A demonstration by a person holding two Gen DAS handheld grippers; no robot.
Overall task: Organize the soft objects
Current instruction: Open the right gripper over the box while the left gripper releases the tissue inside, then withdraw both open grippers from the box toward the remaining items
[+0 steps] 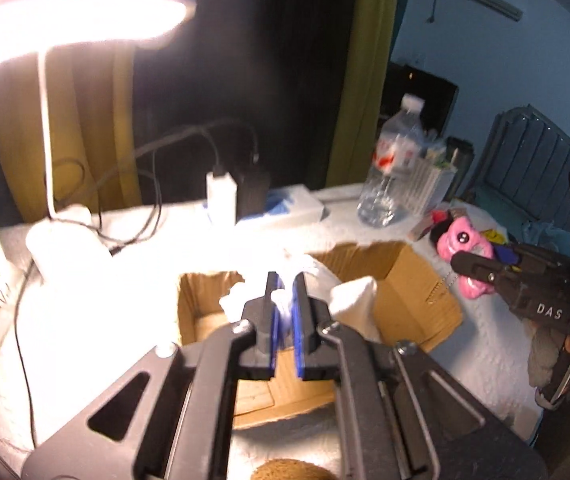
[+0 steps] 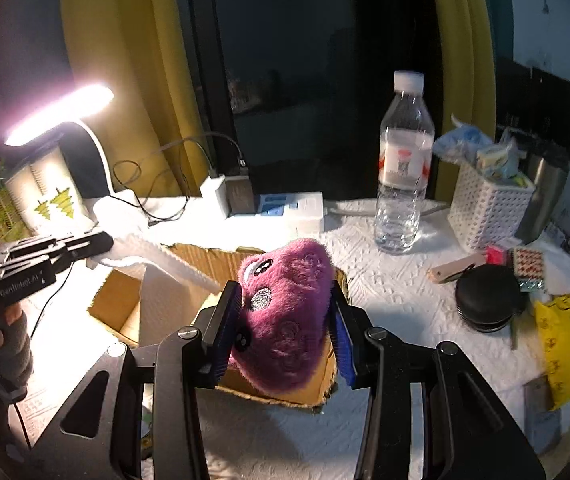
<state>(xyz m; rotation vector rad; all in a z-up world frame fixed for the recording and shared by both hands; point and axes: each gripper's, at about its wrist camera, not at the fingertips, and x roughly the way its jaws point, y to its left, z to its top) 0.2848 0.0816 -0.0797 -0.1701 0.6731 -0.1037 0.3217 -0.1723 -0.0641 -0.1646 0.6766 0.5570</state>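
Hovering over cardboard box (image 2: 125,304), sock (image 1: 349,300), plush toy (image 2: 285,312)

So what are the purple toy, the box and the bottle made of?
Purple toy: plush, likely synthetic; fuzzy matte pile, embroidered eyes. Box: corrugated cardboard; brown, matte, ragged torn rim. Bottle: clear plastic, it seems; glossy, see-through, ribbed, white cap.

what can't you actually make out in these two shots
- Left wrist view: the white cloth in the left gripper is washed out by lamp glare, so its shape is lost.
- Both views: the cardboard box floor is hidden by the grippers and what they hold.
- Right wrist view: the plush toy in the right gripper hides its own underside.
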